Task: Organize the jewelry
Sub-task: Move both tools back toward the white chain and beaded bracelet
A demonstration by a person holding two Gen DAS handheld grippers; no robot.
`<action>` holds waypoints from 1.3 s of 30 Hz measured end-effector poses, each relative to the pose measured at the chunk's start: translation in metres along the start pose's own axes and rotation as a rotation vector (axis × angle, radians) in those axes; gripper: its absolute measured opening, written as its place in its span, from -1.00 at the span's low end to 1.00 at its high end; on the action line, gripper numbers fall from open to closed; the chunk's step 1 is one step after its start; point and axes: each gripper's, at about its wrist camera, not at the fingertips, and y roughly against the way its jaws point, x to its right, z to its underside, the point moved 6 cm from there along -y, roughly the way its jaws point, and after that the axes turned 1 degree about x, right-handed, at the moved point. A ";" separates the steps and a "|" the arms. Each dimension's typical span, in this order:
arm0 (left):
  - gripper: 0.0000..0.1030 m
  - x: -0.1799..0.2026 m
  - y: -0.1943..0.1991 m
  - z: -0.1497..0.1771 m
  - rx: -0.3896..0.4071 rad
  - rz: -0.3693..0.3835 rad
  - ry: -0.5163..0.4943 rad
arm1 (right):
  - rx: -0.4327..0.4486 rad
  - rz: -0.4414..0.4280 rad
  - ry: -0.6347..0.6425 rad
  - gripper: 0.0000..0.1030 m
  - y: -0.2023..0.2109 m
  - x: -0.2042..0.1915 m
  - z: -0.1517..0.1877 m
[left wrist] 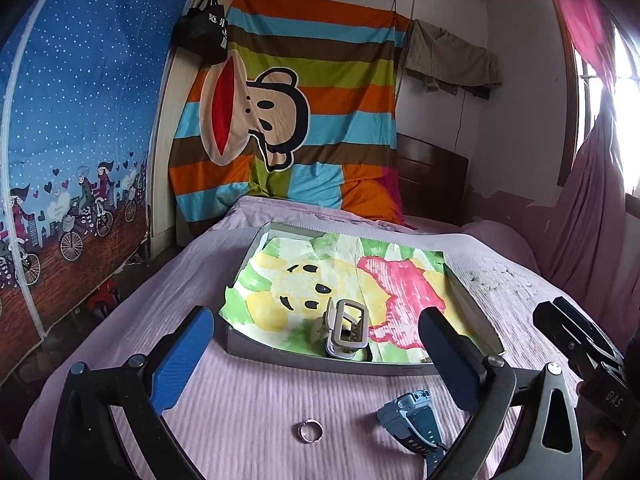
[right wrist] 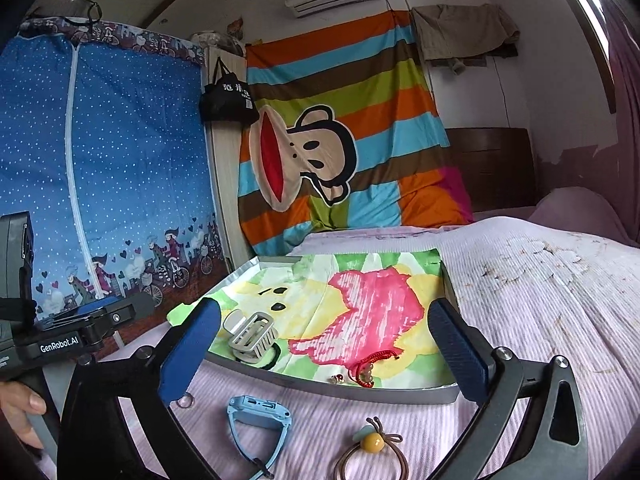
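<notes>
Pink bedspread (right wrist: 540, 300) carries a grey tray (right wrist: 352, 390) w/ hair claw (right wrist: 252, 336) and red bracelet (right wrist: 374, 364) inside. Ring (left wrist: 310, 430), blue watch (right wrist: 256, 412), hair tie (right wrist: 372, 450) lie just in front of tray. Left gripper (left wrist: 316, 344) and right gripper (right wrist: 324, 336): fingers wide, holding nothing.

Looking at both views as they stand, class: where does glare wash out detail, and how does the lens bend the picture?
Left wrist view: the window blows out white at the right edge, and the wall hanging curves with black corners. Right wrist view: glare only at the top right corner; the tray rim bows, while the watch stays sharp.
</notes>
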 end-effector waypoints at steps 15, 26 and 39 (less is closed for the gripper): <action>1.00 -0.003 0.040 0.025 -0.011 0.016 -0.052 | -0.034 -0.001 0.083 0.97 0.052 -0.017 0.014; 1.00 -0.003 0.044 0.057 -0.114 0.052 -0.106 | -0.156 -0.031 0.165 0.97 0.059 -0.021 0.047; 1.00 0.010 0.035 0.085 -0.265 0.153 -0.193 | -0.327 -0.074 0.118 0.50 0.050 -0.007 0.080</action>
